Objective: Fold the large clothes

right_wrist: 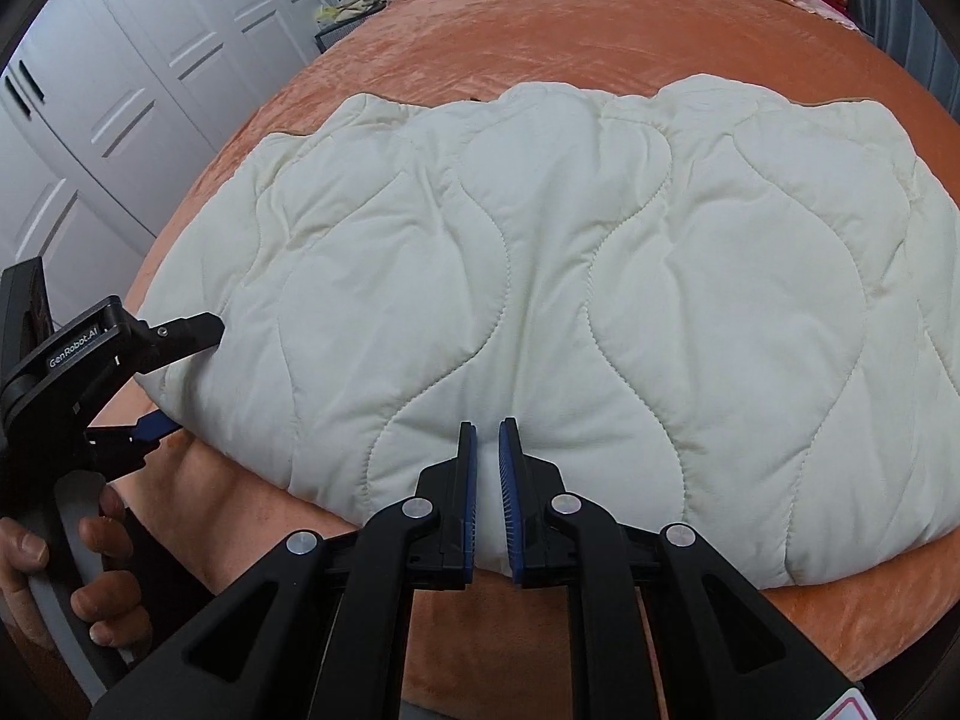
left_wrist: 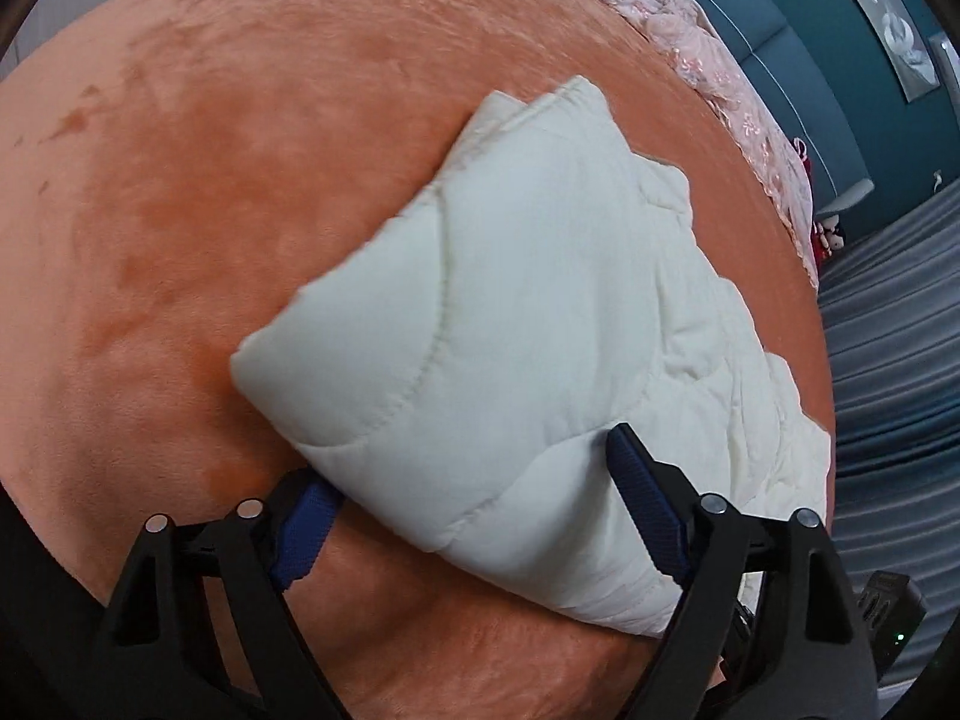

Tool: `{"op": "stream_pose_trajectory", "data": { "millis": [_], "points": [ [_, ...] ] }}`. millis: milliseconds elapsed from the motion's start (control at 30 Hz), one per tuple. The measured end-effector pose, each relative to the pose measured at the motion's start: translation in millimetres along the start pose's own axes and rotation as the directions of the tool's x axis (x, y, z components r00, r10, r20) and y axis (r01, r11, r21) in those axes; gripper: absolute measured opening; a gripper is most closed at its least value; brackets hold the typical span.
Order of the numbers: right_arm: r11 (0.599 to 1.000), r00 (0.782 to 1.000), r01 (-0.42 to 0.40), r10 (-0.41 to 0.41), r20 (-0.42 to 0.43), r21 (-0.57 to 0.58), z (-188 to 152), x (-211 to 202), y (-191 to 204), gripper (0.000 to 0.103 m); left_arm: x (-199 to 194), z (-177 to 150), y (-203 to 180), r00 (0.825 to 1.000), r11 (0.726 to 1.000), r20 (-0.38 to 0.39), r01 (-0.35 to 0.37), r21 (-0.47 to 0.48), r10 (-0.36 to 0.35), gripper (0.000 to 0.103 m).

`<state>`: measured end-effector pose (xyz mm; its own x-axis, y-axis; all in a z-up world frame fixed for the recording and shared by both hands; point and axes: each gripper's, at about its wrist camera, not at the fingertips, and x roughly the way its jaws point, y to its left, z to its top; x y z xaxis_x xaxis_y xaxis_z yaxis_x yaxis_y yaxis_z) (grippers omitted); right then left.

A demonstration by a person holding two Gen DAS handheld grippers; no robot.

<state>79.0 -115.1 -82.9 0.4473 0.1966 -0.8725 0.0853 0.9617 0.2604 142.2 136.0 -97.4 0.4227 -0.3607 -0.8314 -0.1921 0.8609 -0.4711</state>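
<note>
On the orange bed, the quilted white garment lies partly folded, right gripper pinching its near edge, left gripper spread wide, straddling its corner; next, clamp and fold over.

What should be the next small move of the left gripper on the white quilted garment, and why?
Probably close the left gripper: its jaws straddle the corner of the white quilted garment without clamping it, while the right gripper already pinches the near edge. Then both can lift to fold.
</note>
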Motion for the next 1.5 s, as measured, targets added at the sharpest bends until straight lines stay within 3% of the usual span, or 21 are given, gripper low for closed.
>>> {"op": "stream_pose_trajectory", "data": {
  "millis": [33, 167, 300, 400, 533, 667, 800, 933, 1100, 1300, 1400, 1500],
  "points": [
    [1.0, 1.0, 0.002, -0.002, -0.003, -0.002, 0, 2, -1, 0.011, -2, -2, -9, 1.0, 1.0, 0.011, -0.012, 0.022, 0.011, 0.072],
    [1.0, 1.0, 0.01, -0.011, -0.005, -0.013, 1, 3, -1, 0.011, -27, -5, -32, 0.996, 0.994, 0.086, -0.028, 0.104, 0.019, 0.03],
    [1.0, 1.0, -0.004, 0.004, -0.024, 0.005, 0, -12, 1, 0.011, -76, -6, -43, 0.987, 0.985, 0.126, 0.078, 0.152, -0.098, 0.014],
    [0.999, 0.998, -0.043, 0.043, -0.044, 0.005, -4, -20, 9, 0.011, -110, -9, -56, 0.979, 0.969, 0.149, 0.105, 0.224, -0.141, 0.013],
    [0.991, 0.986, -0.132, 0.133, -0.1, 0.015, -11, -7, 31, 0.011, -141, -21, -86, 0.97, 0.94, 0.197, 0.068, 0.334, -0.14, 0.012],
    [0.99, 0.983, -0.142, 0.139, -0.122, -0.02, -11, 3, 45, 0.011, -142, -38, -123, 0.971, 0.896, 0.202, 0.028, 0.443, -0.131, 0.012],
    [0.983, 0.978, -0.179, 0.183, -0.101, 0.05, -11, -35, 10, 0.011, -133, -57, -164, 0.969, 0.833, 0.188, 0.028, 0.553, -0.157, 0.012],
    [0.994, 0.998, -0.054, 0.055, -0.005, 0.098, -20, -92, -56, 0.012, -108, -77, -210, 0.971, 0.775, 0.129, 0.076, 0.627, -0.2, 0.012],
    [0.979, 0.995, 0.069, -0.082, 0.058, 0.19, -34, -135, -124, 0.012, -59, -112, -258, 0.985, 0.714, 0.045, 0.087, 0.694, -0.165, 0.012],
    [0.963, 0.99, 0.074, -0.102, 0.097, 0.259, -37, -157, -159, 0.012, -10, -160, -285, 0.996, 0.648, -0.027, 0.073, 0.758, -0.081, 0.012],
    [0.964, 0.987, 0.073, -0.106, 0.117, 0.255, -31, -162, -162, 0.012, 6, -177, -282, 0.995, 0.639, -0.085, 0.103, 0.763, -0.06, 0.012],
    [0.964, 0.986, 0.055, -0.094, 0.14, 0.261, -27, -169, -168, 0.012, 16, -195, -279, 0.994, 0.61, -0.101, 0.101, 0.786, -0.035, 0.012]
  ]
}}
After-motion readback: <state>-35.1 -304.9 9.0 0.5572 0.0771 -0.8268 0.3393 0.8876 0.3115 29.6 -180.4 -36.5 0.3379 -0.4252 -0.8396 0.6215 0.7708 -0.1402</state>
